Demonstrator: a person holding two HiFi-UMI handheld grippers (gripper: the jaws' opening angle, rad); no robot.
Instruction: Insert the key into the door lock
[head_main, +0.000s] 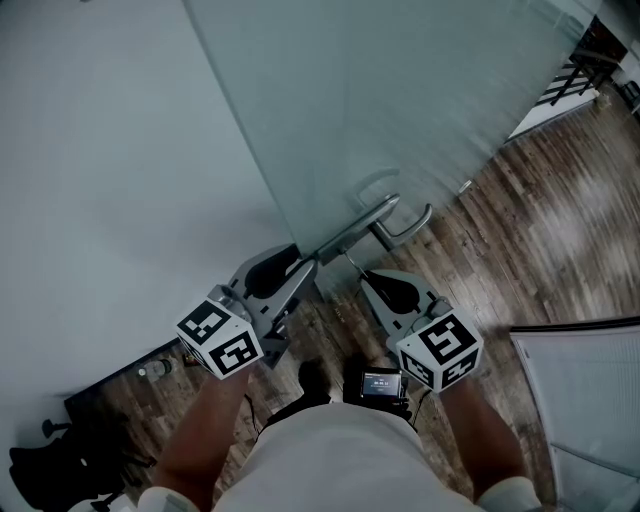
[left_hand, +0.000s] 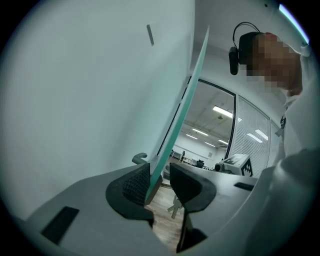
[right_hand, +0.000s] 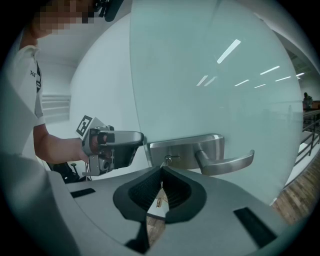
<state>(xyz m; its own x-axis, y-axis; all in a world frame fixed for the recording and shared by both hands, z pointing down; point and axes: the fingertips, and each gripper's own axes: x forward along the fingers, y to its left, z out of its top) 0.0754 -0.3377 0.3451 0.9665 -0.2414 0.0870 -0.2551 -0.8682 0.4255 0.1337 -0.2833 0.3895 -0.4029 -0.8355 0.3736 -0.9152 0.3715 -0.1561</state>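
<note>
Wood flooring (head_main: 560, 200) and a glass door (head_main: 400, 100) fill the head view, where the right gripper (head_main: 365, 275) reaches below the lever handle (head_main: 400, 215).

In the left gripper view, the left gripper (left_hand: 159, 180) stands apart astride the door's edge. A swinging door could skew the key.

In the right gripper view, the pads (right_hand: 146, 190) pinch the key (right_hand: 163, 164), its tip at the lock cylinder (right_hand: 168, 159). A tilted push may jam it.
</note>
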